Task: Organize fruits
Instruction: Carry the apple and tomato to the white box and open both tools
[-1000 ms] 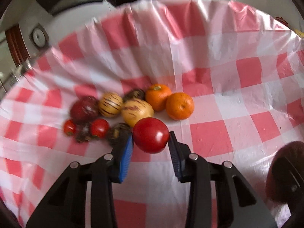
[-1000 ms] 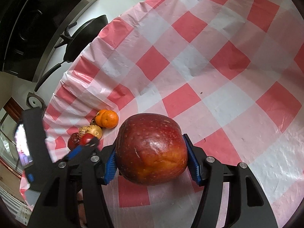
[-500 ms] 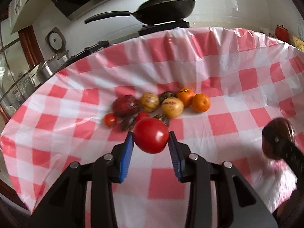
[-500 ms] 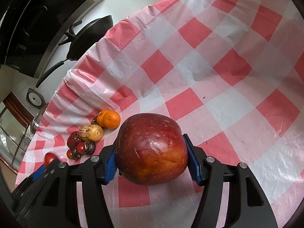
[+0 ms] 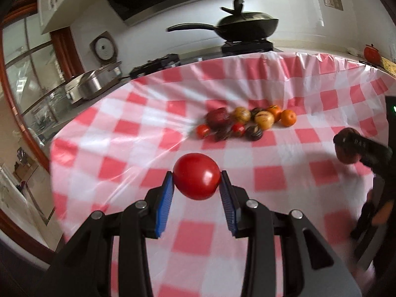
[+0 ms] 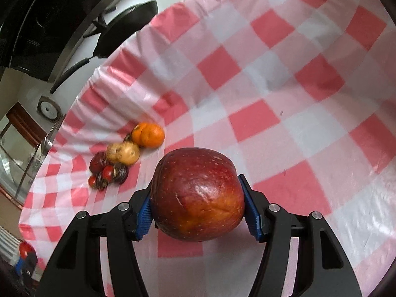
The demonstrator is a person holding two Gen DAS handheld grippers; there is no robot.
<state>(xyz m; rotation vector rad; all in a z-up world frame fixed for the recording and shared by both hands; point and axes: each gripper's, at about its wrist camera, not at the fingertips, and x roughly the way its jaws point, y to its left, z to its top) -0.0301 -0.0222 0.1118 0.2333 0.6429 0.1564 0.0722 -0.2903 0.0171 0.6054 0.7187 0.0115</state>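
Here the left tongs (image 5: pixel 196 185) grip a glossy red tomato (image 5: pixel 196 179) between their blue pads (image 5: pixel 163 204), one pad pressed on each side of it, and the tomato hangs clear above the red-and-white checked cloth of the worktop (image 5: pixel 138 153). The right tongs (image 6: pixel 198 204) are likewise clamped on a large dark red apple (image 6: pixel 197 194), yellowish on its lower half, which fills the whole gap between the pads and sits above the cloth. Seen from the left wrist, the right tongs appear at the far right edge with the apple (image 5: pixel 346 146) in their tips, blurred. Seen from the right wrist, the tomato (image 6: pixel 25 249) and a blue pad show small at the lower left edge. Well ahead of the left tongs, and ahead and to the left of the right tongs, a tight cluster of fruit (image 5: pixel 245 122) lies on the cloth: two oranges (image 6: pixel 148 135) at its right end touching each other, two pale striped yellow fruits (image 6: pixel 123 152) beside them, a dark red fruit (image 5: pixel 217 118) at the left, and in front small red tomatoes (image 5: pixel 203 130) and dark brownish fruits (image 5: pixel 253 133). Beyond the far edge of the worktop a black lidded wok (image 5: pixel 243 26) stands on a stove.
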